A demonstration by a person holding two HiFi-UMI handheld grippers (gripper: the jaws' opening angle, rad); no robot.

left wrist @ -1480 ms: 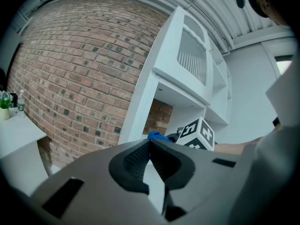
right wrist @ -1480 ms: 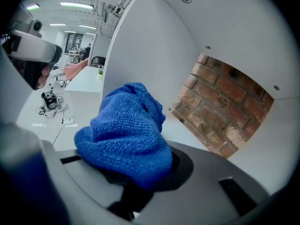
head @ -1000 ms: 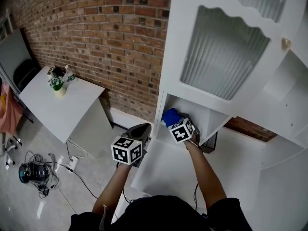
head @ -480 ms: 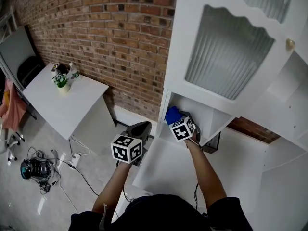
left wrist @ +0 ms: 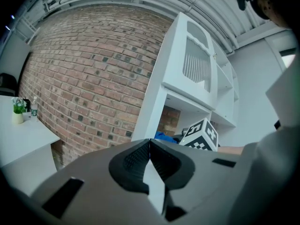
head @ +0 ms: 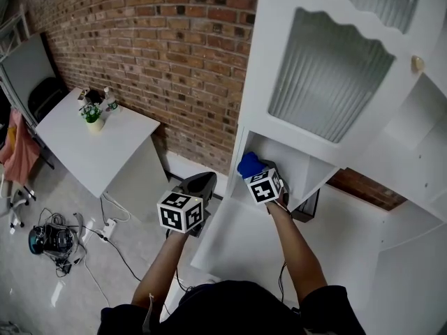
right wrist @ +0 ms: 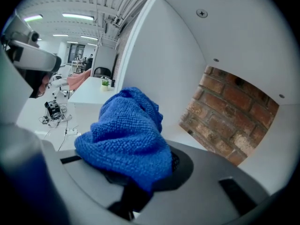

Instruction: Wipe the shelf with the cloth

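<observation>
At the mouth of the white shelf [head: 300, 176], the right gripper [head: 257, 176] clamps a bunched blue cloth [right wrist: 129, 135] in its jaws; the left gripper [left wrist: 150, 146], outside, has jaws closed and empty

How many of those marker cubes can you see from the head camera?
2. The left cube is outside the cabinet, off its left side. The right cube is at the open shelf, just behind the blue cloth.
</observation>
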